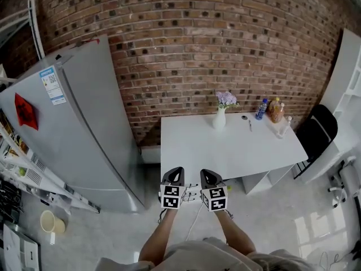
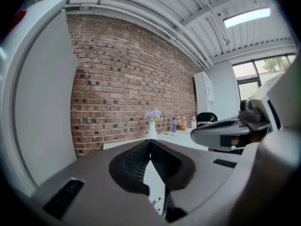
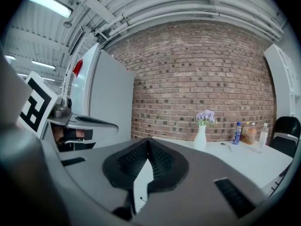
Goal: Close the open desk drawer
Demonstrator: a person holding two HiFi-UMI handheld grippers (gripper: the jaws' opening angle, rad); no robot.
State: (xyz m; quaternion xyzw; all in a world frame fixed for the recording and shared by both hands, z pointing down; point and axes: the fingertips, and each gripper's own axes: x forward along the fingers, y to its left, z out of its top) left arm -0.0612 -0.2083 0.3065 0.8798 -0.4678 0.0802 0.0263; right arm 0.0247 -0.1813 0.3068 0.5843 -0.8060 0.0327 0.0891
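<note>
A white desk stands against the brick wall. Below its front right edge a white drawer unit juts out; I cannot tell how far the drawer is open. Both grippers hover side by side just in front of the desk's near edge, apart from it. My left gripper is shut with nothing between its pads. My right gripper is likewise shut and holds nothing. In each gripper view the other gripper shows at the side.
On the desk stand a white vase of purple flowers, a blue bottle, an orange bottle and a clear glass. A black chair is at the right, a tall grey fridge at the left, a cup on the floor.
</note>
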